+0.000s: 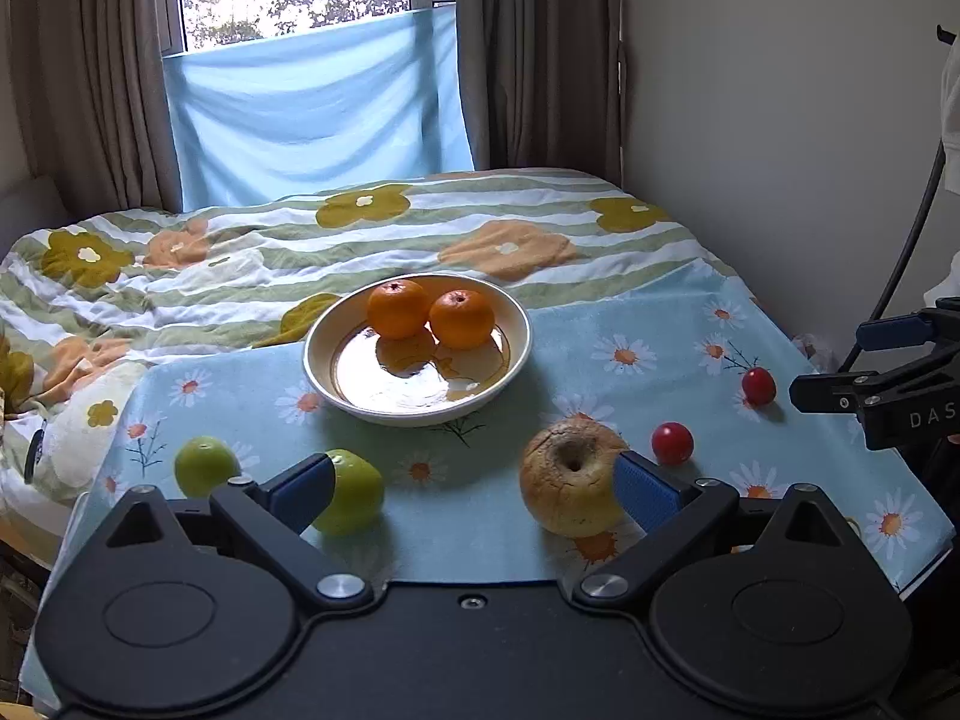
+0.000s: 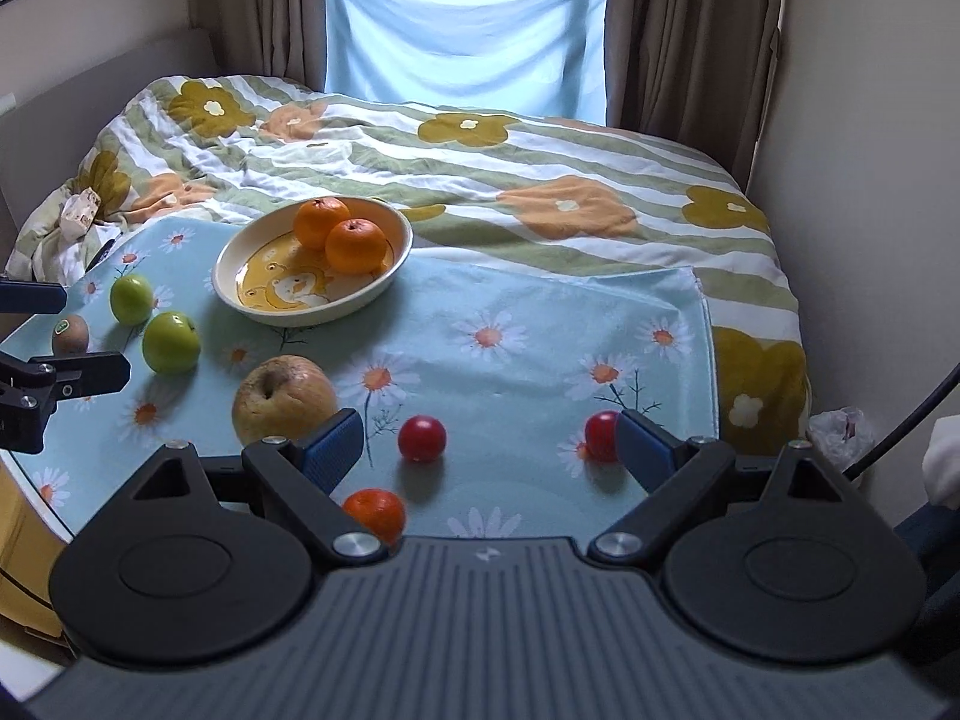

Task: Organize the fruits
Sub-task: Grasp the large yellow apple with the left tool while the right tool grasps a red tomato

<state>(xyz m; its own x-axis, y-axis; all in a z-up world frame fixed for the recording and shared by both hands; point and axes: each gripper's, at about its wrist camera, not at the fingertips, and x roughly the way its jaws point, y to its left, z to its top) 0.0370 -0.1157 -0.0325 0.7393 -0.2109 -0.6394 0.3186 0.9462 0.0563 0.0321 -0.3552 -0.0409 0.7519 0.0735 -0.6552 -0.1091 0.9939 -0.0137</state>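
A cream bowl point(image 1: 336, 384) point(image 2: 240, 300) holds two oranges point(image 1: 399, 309) point(image 2: 355, 246) on a blue daisy cloth point(image 1: 780, 324) point(image 2: 510, 360). Loose on the cloth lie two green apples point(image 1: 204, 465) point(image 2: 171, 342), a wrinkled yellow apple point(image 1: 567, 477) point(image 2: 282, 396), two red cherry tomatoes point(image 1: 672, 443) point(image 2: 422, 438), a small orange point(image 2: 375, 513) and a kiwi point(image 2: 70, 333). My left gripper point(image 1: 474, 489) stands open between a green apple and the yellow apple, holding nothing. My right gripper point(image 2: 489, 447) is open too, with a tomato between its fingers, untouched.
The cloth lies on a bed with a striped flower quilt point(image 1: 360, 240) point(image 2: 540, 180). A wall point(image 1: 780, 90) runs along the right side, and curtains point(image 1: 90, 60) and a window stand behind. A black cable point(image 1: 918, 228) hangs at the right.
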